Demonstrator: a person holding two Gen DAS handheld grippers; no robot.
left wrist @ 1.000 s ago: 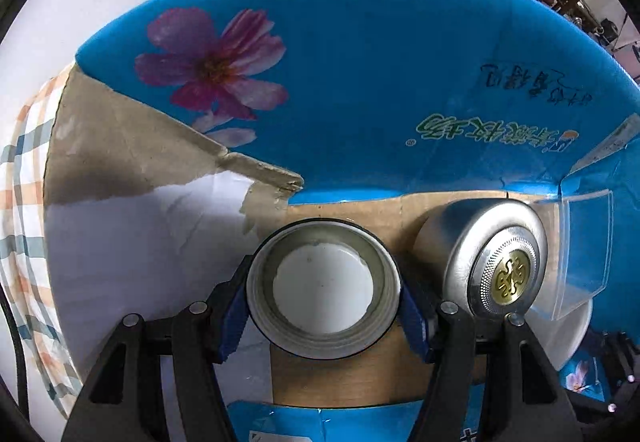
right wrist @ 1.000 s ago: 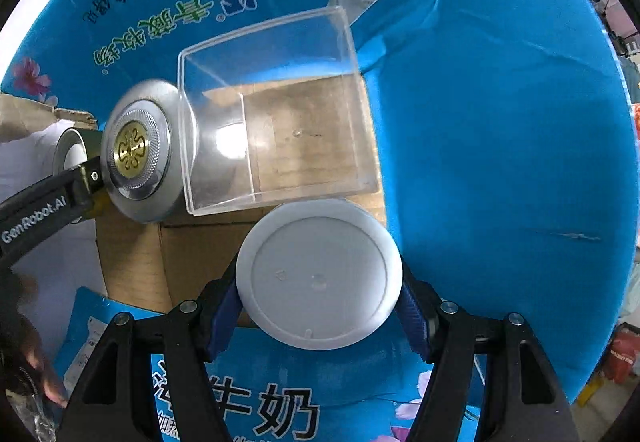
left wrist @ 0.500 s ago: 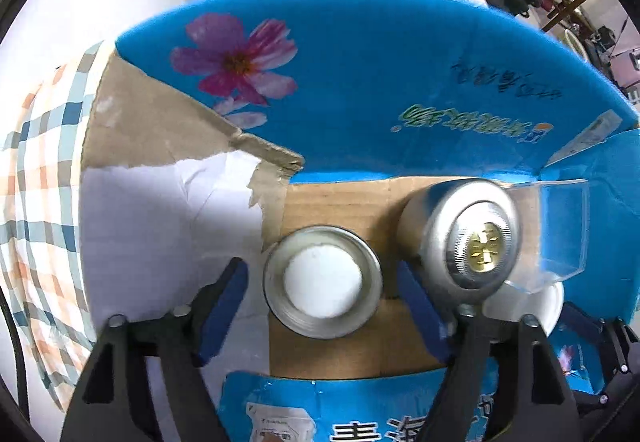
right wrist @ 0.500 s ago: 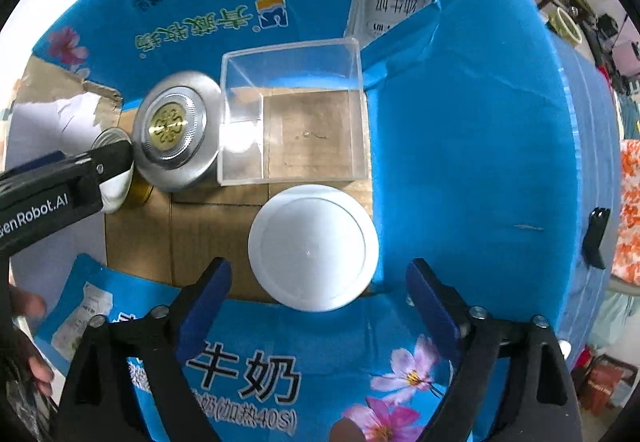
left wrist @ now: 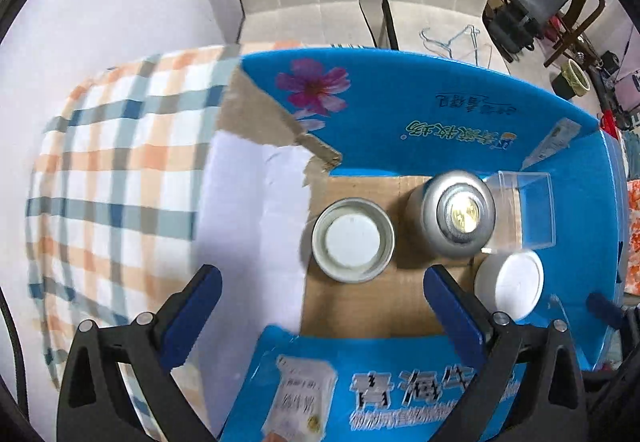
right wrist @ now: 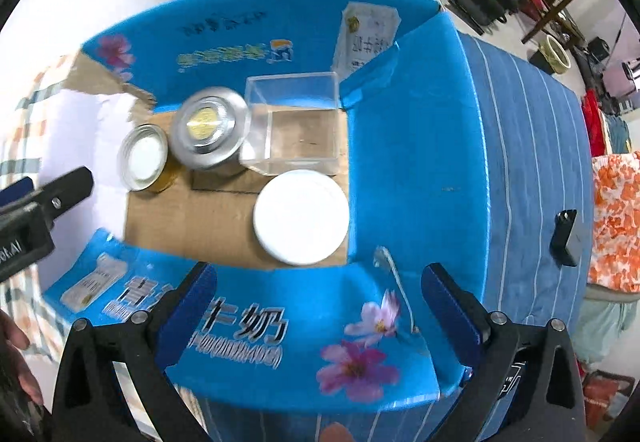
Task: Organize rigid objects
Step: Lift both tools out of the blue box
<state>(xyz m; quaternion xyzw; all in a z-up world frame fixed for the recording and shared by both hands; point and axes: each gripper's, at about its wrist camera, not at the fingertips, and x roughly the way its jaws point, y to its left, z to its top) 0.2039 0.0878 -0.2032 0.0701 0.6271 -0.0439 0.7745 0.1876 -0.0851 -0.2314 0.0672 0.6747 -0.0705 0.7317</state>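
Left wrist view: left tongs (left wrist: 320,298) spread wide, nothing between the blue pads, held above the near flap of a blue cardboard box (left wrist: 440,114). On the brown box floor sits a small open tin (left wrist: 353,240), white inside, upright, clear of both pads. Just beside it to the right stands a silver tin with gold emblem lid (left wrist: 460,216). Behind and right of that, a clear plastic box (left wrist: 528,208), touching or nearly touching the silver tin. A white round lidded jar (left wrist: 510,280) sits in the near right corner of the box. Checked cloth (left wrist: 112,178) lies left of the box.

Right wrist view: right tongs (right wrist: 318,302) also spread wide, empty, held above the printed near flap. White jar (right wrist: 301,216) rests against the right wall, near the clear box (right wrist: 296,126). Silver tin (right wrist: 210,126) and small tin (right wrist: 144,157) sit side by side. Blue striped cloth (right wrist: 532,162) lies right of the box.
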